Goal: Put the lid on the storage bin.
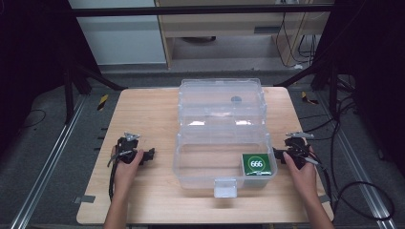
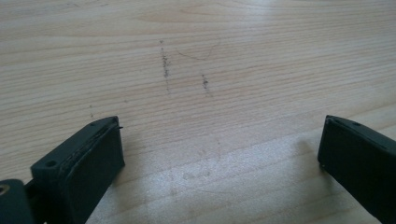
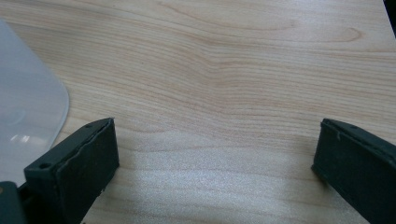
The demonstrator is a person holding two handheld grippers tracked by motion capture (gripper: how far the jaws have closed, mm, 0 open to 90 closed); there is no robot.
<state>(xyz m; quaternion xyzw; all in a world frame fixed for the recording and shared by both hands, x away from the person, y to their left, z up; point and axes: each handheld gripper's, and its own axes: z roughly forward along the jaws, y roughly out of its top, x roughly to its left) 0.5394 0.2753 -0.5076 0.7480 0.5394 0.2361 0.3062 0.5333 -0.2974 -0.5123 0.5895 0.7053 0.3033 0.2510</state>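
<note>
A clear plastic box (image 1: 217, 164) stands open in the middle of the wooden table (image 1: 143, 114), its lid (image 1: 222, 100) laid back. A green pack marked 666 (image 1: 257, 163) lies in the box's right near corner. My left gripper (image 1: 152, 155) rests on the table left of the box, jaws wide apart over bare wood (image 2: 219, 154). My right gripper (image 1: 278, 153) sits just right of the box, also open, with nothing between its jaws (image 3: 215, 158). The box's rounded corner (image 3: 23, 107) shows at the left of the right gripper view.
A white latch (image 1: 225, 187) sticks out from the box's front wall. Bare wood lies to the left of the box and along the front edge. Cables (image 1: 363, 200) trail on the floor to the right; metal rails (image 1: 43, 167) run beside the table.
</note>
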